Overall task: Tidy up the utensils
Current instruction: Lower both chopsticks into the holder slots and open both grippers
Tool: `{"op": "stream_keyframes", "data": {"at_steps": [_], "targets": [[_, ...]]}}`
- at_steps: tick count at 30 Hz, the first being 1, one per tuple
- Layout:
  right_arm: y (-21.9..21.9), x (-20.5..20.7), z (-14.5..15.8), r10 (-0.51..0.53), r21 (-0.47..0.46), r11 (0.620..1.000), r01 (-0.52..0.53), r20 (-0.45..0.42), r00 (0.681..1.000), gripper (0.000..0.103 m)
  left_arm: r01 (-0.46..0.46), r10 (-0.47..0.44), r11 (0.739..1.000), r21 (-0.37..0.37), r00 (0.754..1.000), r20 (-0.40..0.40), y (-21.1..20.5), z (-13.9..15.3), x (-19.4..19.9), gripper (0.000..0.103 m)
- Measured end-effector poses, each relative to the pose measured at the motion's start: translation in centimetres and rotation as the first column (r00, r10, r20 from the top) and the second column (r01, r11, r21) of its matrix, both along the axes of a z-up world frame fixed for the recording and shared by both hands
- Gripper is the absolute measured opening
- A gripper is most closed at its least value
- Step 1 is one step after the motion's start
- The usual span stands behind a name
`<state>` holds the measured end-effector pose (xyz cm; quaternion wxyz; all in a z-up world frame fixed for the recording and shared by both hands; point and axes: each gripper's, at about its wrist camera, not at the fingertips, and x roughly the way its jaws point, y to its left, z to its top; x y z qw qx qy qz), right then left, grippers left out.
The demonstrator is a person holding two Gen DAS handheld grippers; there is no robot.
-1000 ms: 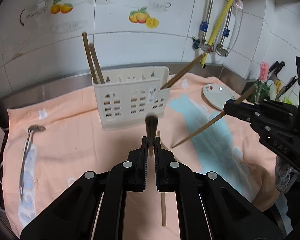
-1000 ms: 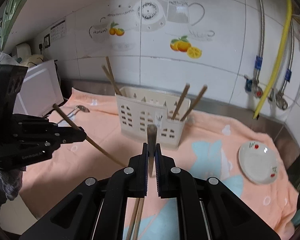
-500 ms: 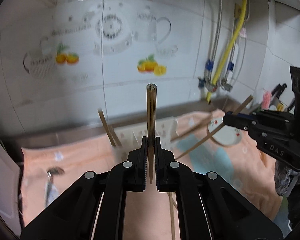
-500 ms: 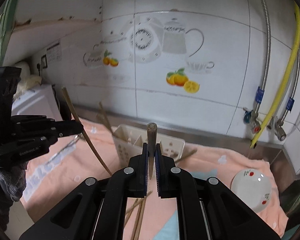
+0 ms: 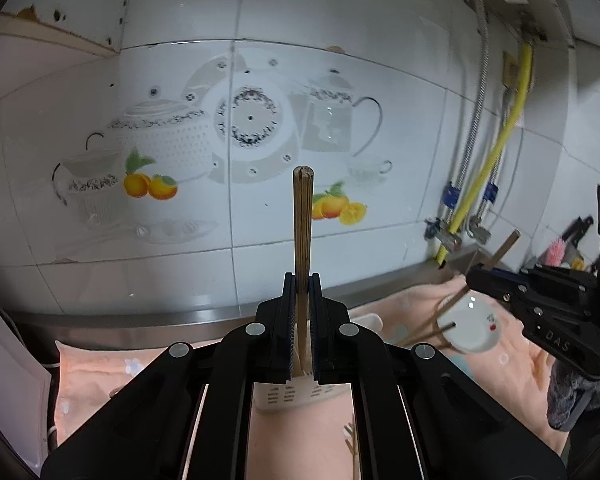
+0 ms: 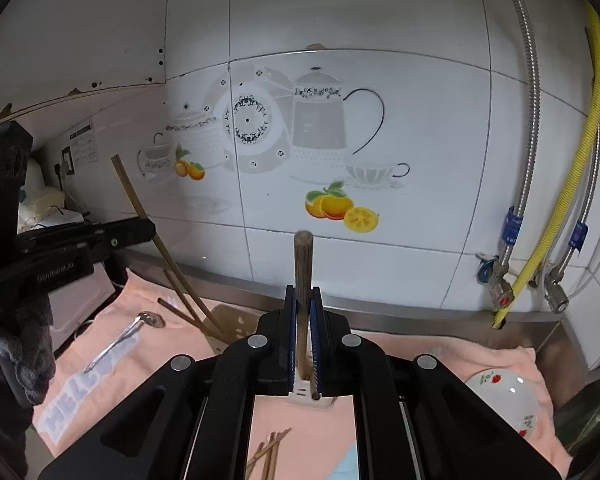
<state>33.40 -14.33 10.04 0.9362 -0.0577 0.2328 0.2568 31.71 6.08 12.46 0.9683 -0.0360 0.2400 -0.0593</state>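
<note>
Wooden, light and stiff, one chopstick (image 5: 302,220) stands clamped near its lower end in my left gripper (image 5: 301,320), another (image 6: 302,264) likewise in my right gripper (image 6: 302,328), both pointing to 12 o'clock.

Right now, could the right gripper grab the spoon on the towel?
Probably not yet. The right gripper is already shut on a chopstick, so its jaws are full, and the spoon lies far over beside the left gripper.
</note>
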Motion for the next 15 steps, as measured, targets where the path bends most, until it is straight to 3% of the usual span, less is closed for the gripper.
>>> {"op": "stream_keyframes", "data": {"at_steps": [8, 15], "targets": [[0.1, 1.3, -0.2, -0.028, 0.009, 1.0, 0.028, 0.021, 0.999, 0.006, -0.027, 0.027, 0.999, -0.021, 0.999, -0.028, 0.9, -1.9, 1.6, 0.005], [0.6, 2.5, -2.3, -0.049, -0.04, 0.998, 0.049, -0.009, 0.999, 0.006, -0.039, 0.037, 0.999, -0.027, 0.996, -0.083, 1.3, -4.3, 2.7, 0.006]]}}
